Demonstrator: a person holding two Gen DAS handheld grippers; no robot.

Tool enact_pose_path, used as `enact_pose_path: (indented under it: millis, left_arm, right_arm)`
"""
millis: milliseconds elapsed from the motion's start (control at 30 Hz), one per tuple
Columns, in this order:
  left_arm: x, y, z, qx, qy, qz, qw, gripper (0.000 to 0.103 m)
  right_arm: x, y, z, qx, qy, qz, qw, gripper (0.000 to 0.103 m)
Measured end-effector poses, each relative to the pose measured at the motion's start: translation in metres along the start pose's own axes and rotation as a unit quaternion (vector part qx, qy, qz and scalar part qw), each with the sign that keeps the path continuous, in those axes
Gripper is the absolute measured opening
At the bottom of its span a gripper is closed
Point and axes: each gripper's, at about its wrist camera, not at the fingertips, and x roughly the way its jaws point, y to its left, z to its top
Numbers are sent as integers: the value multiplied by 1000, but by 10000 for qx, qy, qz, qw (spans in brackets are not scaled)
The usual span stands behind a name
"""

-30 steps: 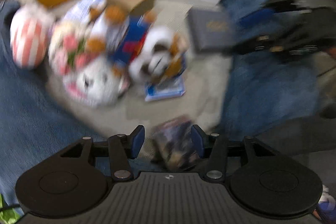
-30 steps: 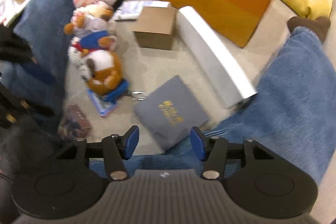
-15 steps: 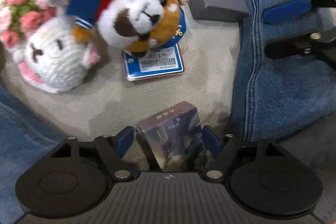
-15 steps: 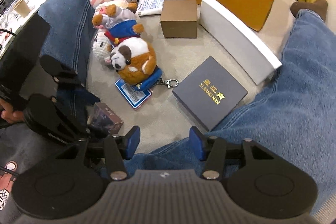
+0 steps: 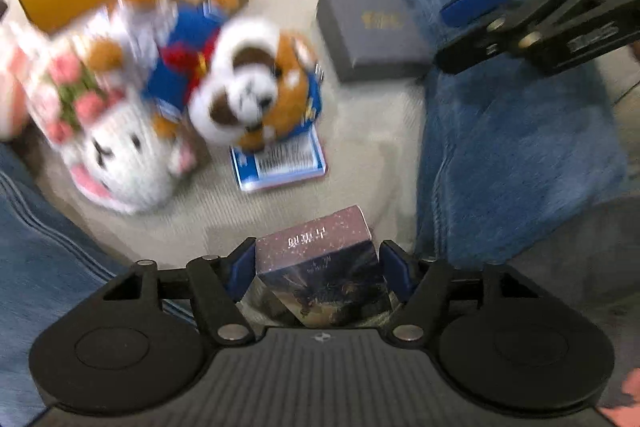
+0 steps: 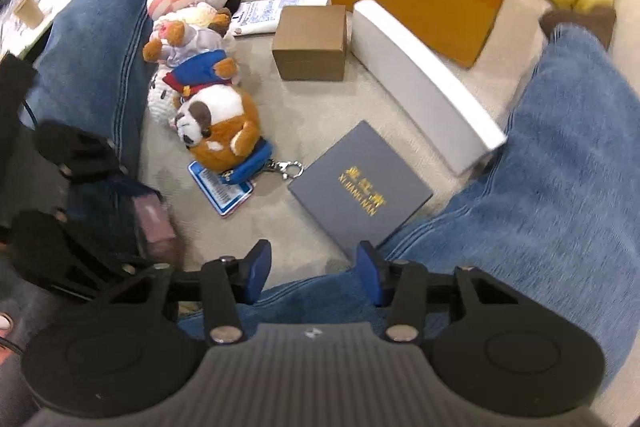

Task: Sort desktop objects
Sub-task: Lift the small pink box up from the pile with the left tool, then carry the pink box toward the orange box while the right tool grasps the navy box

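Between the left gripper (image 5: 318,269)'s blue pads stands a small purple card box (image 5: 320,267) on the beige carpet (image 5: 360,131), where half a second ago the jaws stood wider around it; they are now closing, pads just beside its sides, so I judge the pickup is under way. Over the person's denim leg (image 6: 540,227), the right gripper (image 6: 314,273) hangs half open, closing slightly on nothing, near the grey gift box (image 6: 360,191).
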Motion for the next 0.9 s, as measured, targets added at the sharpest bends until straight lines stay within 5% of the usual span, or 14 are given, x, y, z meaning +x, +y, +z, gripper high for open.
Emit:
enact_pose_path:
  millis: [100, 200, 333, 567, 900]
  left_arm:
    - [-27, 3, 3, 23, -280, 121, 9995, 75]
    - [-58, -3, 6, 15, -620, 223, 9978, 74]
    - [-96, 10, 15, -57, -1071, 272, 9939, 74]
    - [-118, 27, 53, -94, -1459, 535, 9878, 73]
    - [-133, 58, 77, -240, -1574, 869, 9834, 72]
  right_arm:
    - [-4, -1, 6, -493, -106, -176, 9986, 53]
    - [1, -2, 19, -1144, -104, -214, 9931, 72]
    - [21, 5, 38, -1943, 272, -45, 9806, 81]
    - [61, 22, 62, -2913, 900, -214, 9521, 82]
    - [69, 19, 67, -2987, 1175, -318, 9466, 77]
